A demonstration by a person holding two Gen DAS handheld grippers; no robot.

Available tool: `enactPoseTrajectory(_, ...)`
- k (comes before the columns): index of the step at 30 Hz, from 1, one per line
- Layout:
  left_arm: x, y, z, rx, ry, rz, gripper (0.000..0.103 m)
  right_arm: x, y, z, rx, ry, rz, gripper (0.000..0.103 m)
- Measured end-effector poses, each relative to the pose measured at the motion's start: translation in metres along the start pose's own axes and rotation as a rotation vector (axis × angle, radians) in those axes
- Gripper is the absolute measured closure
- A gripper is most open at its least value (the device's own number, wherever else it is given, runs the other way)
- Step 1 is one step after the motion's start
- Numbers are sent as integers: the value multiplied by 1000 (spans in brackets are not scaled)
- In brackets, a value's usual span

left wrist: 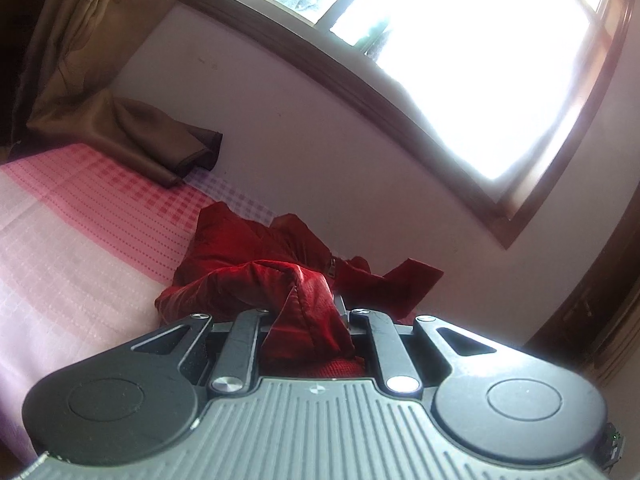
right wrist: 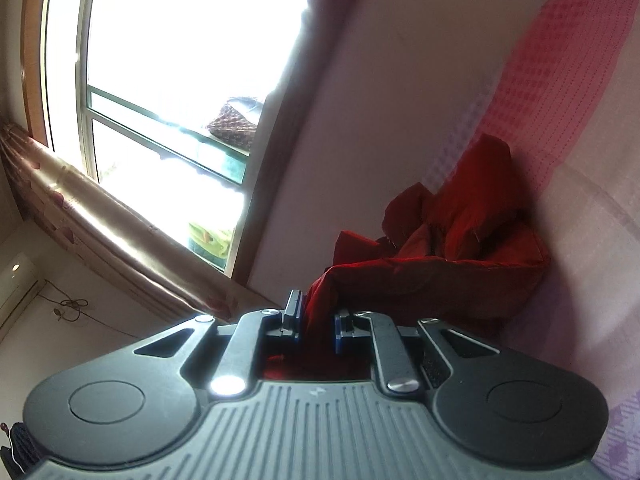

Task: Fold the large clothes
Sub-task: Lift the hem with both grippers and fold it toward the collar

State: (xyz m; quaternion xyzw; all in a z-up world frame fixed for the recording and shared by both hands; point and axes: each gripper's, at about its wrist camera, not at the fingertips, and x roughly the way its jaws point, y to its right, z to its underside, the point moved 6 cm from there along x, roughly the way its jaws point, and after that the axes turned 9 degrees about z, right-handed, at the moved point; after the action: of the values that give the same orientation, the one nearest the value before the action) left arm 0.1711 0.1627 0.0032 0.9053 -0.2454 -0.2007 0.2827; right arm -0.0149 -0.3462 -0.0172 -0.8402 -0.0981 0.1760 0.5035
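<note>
Black ribbed hand-held gripper [right wrist: 316, 326], silver screws

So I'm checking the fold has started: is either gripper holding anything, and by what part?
Both hold the red garment: the left gripper pinches a seamed edge, the right gripper a bunched fold.

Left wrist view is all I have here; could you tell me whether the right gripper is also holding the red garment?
Observer: Yes, the right gripper is shut on a fold of the red garment.
Operator: Thank you. What colour are its pads?
Observer: Blue; one pad shows beside the cloth.
Operator: Is anything on the wall on that side?
Observer: A white air conditioner sits at the far left, beyond a curtain.
</note>
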Motion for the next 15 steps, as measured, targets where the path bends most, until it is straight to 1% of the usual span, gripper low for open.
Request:
enactPoseTrajectory(4, 10, 1, -9, -1, 12, -7, 87, 8, -2, -10, -3, 14, 9, 89)
enactPoseTrajectory(9, 29, 4, -22, 21, 26, -26, 87, 22, -1, -23, 15, 39, 34, 89)
enactPoseTrajectory(15, 58, 2, -36, 3, 38, -38, 87, 47, 3, -43, 45, 70, 72, 89)
